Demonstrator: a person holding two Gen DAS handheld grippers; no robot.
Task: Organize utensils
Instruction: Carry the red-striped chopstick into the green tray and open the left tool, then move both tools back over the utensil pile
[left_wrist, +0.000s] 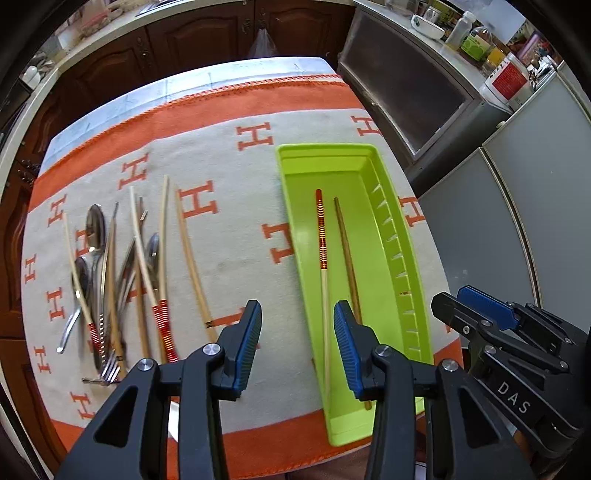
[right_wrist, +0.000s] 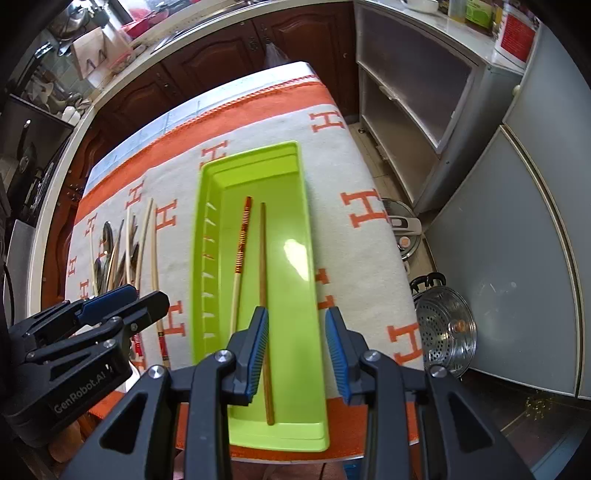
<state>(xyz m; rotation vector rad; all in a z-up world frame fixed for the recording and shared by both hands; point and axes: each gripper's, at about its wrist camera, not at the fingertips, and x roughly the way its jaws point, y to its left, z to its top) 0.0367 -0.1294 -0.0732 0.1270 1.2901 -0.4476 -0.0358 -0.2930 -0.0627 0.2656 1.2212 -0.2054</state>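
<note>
Inside the green tray (left_wrist: 384, 236) lie two chopsticks (left_wrist: 322, 258), side by side; more utensils (left_wrist: 122, 280) sit in a heap on the cloth (left_wrist: 236, 206), well apart. L gripper (left_wrist: 297, 345) & R gripper (right_wrist: 295, 350) hang over the tray, both let go, holding nothing.

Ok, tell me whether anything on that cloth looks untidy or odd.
The pile of spoons, forks and chopsticks lies crossed and tangled on the cloth. The two chopsticks in the green tray do not match: one red-banded, one plain brown.

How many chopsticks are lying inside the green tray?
2. A red-banded chopstick lies on the tray's slotted side; a plain brown chopstick lies beside it, toward the middle. None looks hidden.
</note>
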